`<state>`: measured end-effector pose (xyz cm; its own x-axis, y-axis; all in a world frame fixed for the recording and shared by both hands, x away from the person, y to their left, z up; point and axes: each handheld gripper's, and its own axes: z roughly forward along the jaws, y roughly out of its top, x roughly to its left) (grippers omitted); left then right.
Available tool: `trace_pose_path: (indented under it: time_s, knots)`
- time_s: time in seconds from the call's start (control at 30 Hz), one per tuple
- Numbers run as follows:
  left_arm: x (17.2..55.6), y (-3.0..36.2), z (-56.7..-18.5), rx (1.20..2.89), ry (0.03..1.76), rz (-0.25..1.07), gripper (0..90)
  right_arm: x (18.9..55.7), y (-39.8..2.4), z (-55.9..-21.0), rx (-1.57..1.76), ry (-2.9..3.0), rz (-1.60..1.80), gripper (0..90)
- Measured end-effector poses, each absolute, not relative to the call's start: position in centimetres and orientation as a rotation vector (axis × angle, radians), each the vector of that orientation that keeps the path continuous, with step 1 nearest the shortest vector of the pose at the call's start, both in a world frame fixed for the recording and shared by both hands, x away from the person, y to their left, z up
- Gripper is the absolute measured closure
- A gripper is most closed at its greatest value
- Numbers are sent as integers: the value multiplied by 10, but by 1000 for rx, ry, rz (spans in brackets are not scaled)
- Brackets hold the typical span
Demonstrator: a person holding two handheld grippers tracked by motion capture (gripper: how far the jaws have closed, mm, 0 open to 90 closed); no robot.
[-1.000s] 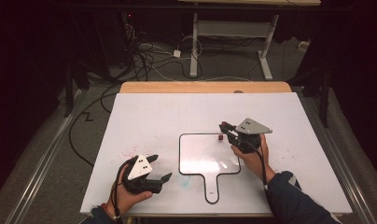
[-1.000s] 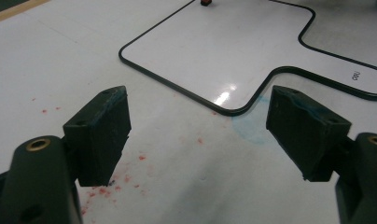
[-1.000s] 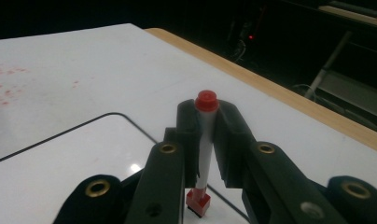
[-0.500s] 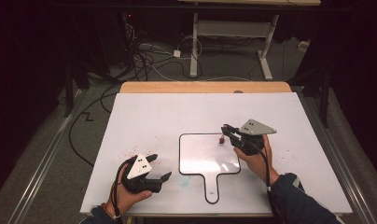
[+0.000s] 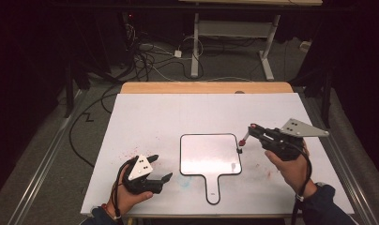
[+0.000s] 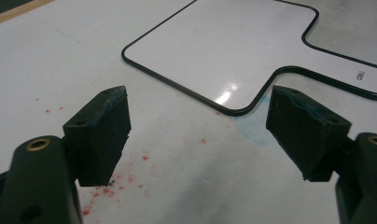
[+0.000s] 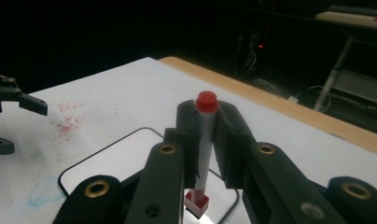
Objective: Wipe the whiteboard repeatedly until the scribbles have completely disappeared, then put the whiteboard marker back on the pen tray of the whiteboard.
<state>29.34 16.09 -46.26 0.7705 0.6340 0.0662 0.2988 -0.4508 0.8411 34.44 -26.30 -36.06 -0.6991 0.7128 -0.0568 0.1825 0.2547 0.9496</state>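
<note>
Since the earlier frames the right claw [image 5: 253,132] has lifted away from the upper right corner of the small whiteboard [image 5: 209,153] and swung out to the right, carrying a marker [image 5: 243,139] with it; it now hangs above the table [image 5: 150,117] just off the board's right edge. The left claw [image 5: 160,168] has stayed where it was, low on the table to the left of the board's handle.

From the right gripper view the right claw [image 7: 206,140] is pinching the marker [image 7: 204,154] by its white barrel, jaws pressed against both sides. The marker stands roughly upright in the grip, with a red end above the jaws and a squarish red piece at the bottom, clear of the board [image 7: 112,158] beneath it. In the high view the marker slants down and to the left from the jaws, its lower tip close to the board's right rim; I cannot tell whether it touches.

The left claw [image 6: 198,135] is spread wide with nothing between its jaws, pointing toward the board [image 6: 233,42] where the handle joins the body. Red specks [image 6: 112,179] dot the table under it, and a faint blue smudge [image 6: 252,128] lies near the board's black rim.
</note>
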Motion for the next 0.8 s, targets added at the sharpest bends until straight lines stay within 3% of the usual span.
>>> trace_pose_path:
  time_s: [0.33,0.8]
  knots:
    - [293,161,-462,2061,702,475,210,323,-277,-357,907,2260,1347,815]
    - [298,154,-464,2086,686,471,210,394,-259,-411,1243,2442,1350,794]
